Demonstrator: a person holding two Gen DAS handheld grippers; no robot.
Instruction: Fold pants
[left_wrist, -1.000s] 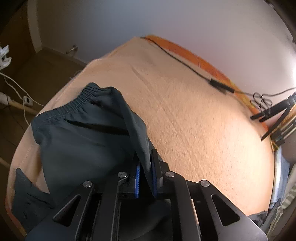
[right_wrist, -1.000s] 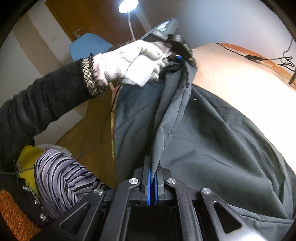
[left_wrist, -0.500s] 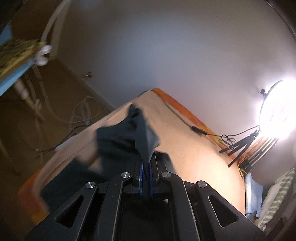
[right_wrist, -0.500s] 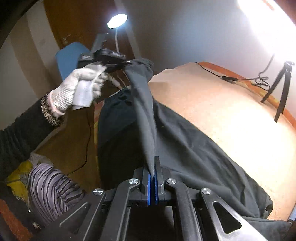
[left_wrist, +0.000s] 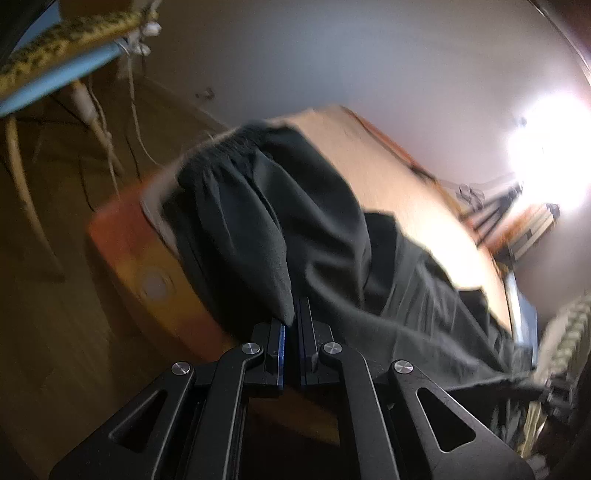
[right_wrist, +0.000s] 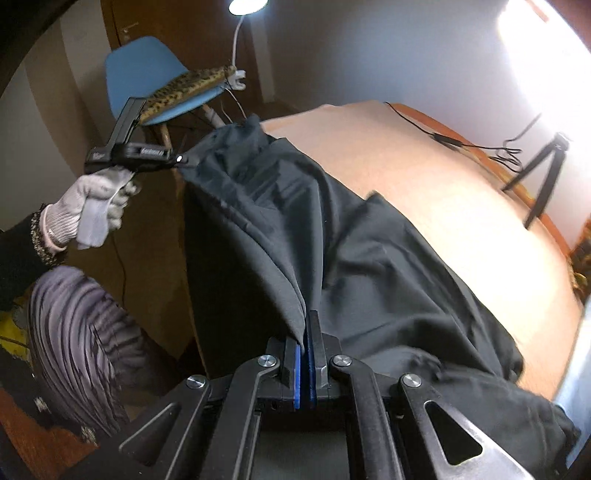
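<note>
- We hold the dark pants (right_wrist: 332, 229) stretched above the bed (right_wrist: 424, 173), part draped on it.
- Left tongs (left_wrist: 293, 325) clamp the waistband end; right tongs (right_wrist: 306, 332) pinch a fold.
- We judge it best to keep the edge taut and level, then lower both ends together so no crease sets.

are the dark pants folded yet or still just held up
Not folded: the pants hang loosely bunched between the left gripper and right gripper, partly draped on the bed.
</note>
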